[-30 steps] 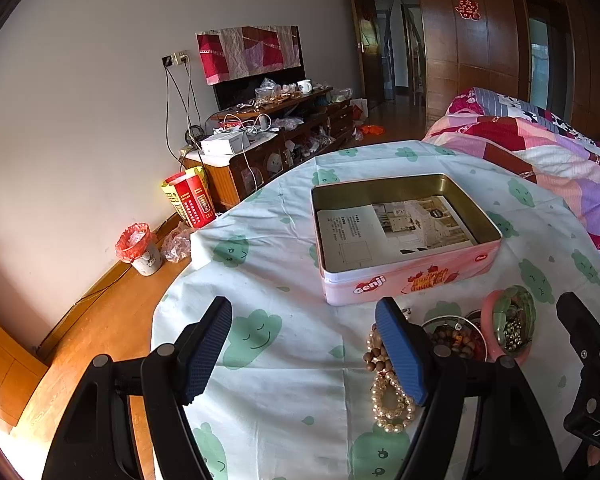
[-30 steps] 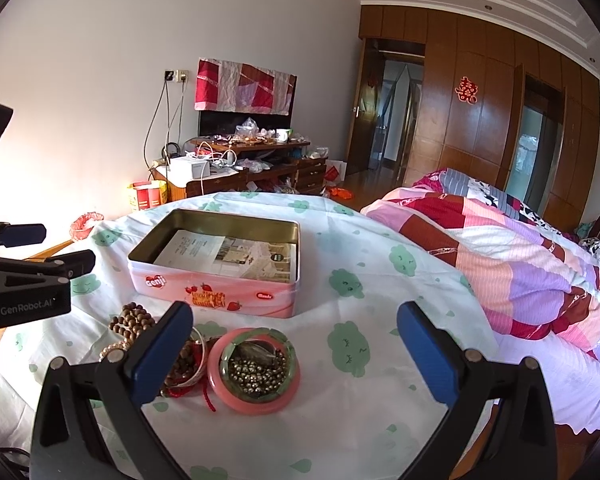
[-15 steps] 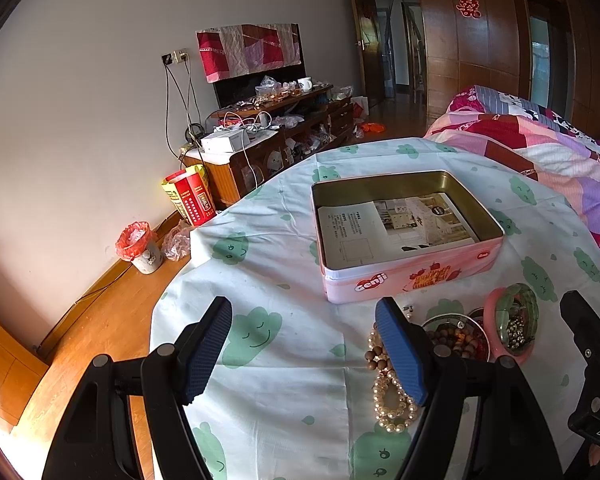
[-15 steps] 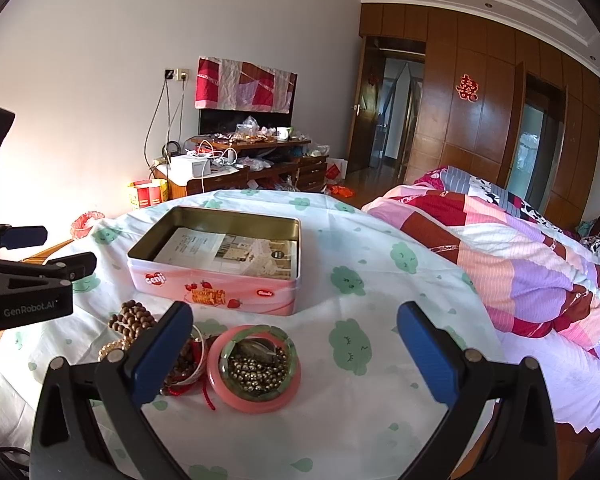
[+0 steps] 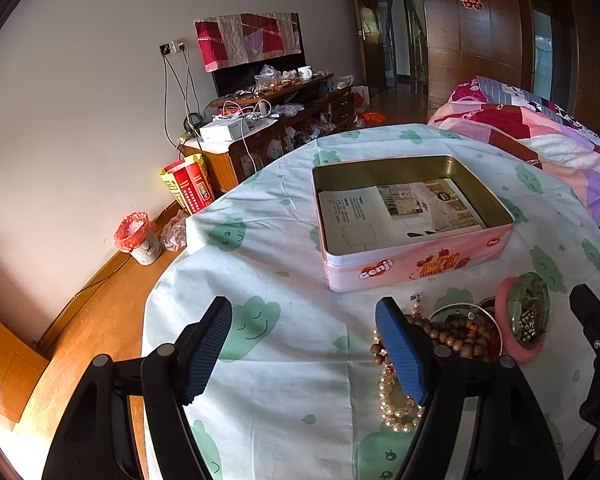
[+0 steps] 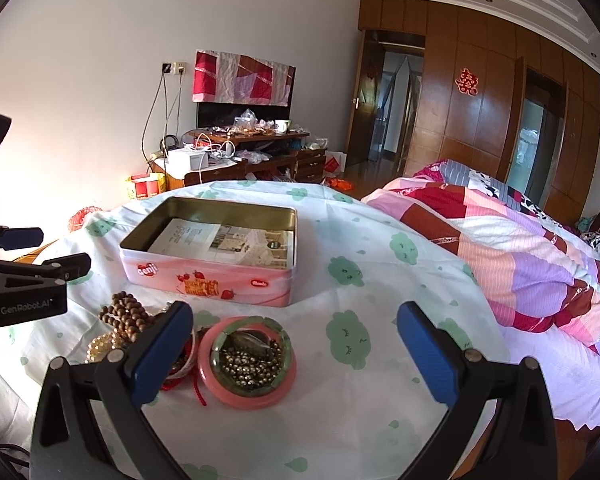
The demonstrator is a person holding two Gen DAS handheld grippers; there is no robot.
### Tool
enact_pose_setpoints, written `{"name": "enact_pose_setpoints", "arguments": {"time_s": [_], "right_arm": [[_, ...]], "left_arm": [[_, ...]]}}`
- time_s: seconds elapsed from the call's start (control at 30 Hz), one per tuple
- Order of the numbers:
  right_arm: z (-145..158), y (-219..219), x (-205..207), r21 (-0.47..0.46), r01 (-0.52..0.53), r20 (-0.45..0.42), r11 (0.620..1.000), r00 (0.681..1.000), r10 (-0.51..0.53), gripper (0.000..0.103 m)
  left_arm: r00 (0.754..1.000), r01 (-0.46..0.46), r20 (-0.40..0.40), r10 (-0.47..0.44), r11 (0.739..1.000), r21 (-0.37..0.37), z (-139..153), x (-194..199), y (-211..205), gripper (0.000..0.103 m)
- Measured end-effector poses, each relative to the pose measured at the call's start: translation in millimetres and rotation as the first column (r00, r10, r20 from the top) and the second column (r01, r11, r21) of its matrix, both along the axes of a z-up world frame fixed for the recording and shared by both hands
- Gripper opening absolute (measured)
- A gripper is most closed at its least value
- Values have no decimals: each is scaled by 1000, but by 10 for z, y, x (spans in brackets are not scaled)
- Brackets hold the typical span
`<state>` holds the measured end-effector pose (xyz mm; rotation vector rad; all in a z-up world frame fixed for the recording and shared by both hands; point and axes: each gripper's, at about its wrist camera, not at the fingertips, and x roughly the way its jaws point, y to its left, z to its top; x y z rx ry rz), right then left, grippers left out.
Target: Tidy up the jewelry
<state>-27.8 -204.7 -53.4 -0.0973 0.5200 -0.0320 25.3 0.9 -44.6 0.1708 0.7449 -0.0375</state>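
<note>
Left wrist view barely shifts from a second ago: left gripper (image 5: 304, 350) and right gripper (image 6: 292, 348) both hang spread and empty, jewelry (image 6: 244, 354) untouched just in front of tin (image 6: 210, 276), so sorting hasn't started.

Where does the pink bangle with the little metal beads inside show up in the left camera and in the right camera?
Left wrist view: the pink bangle sits at the lower right, right of the right-hand blue finger.
Right wrist view: the pink bangle lies low and left of centre, just right of the left-hand blue finger.
Shared landmark: the pink tin, just beyond it in both.
</note>
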Motion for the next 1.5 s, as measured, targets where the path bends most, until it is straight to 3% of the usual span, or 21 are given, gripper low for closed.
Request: {"name": "enact_pose_setpoints", "arguments": {"time_s": [0.43,0.93,0.97,1.03,1.1,1.23,1.27,1.5], "right_arm": [[-168,-177,32,-11,24,-37,1000,999,-24,103],[-272,-217,46,-7,6,-53,1000,999,-6,103],[-277,-209,52,-11,4,-54,1000,999,-5,103],[-284,-198,52,-14,-2,-55,1000,998,1,103],[-288,-189,52,-17,-3,-57,1000,998,2,103],[-295,-187,61,-14,-7,-62,1000,998,6,103],[-297,-184,64,-15,-7,-64,1000,998,6,103],[-297,-156,60,-22,-13,-62,1000,998,12,103]], "left_arm": [[997,-1,-78,-4,998,-59,-195,81,43,74],[991,81,-101,-90,993,-88,-310,85,-212,74],[990,82,-105,-92,991,-103,-321,106,-202,73],[988,100,-107,-115,986,-134,-323,131,-206,58],[980,136,-121,-160,973,-185,-323,123,-208,27],[974,180,-104,-200,968,-173,-315,69,-281,23],[974,181,-101,-201,967,-176,-308,66,-272,0],[975,199,-64,-215,960,-195,-210,9,-197,0]]}}
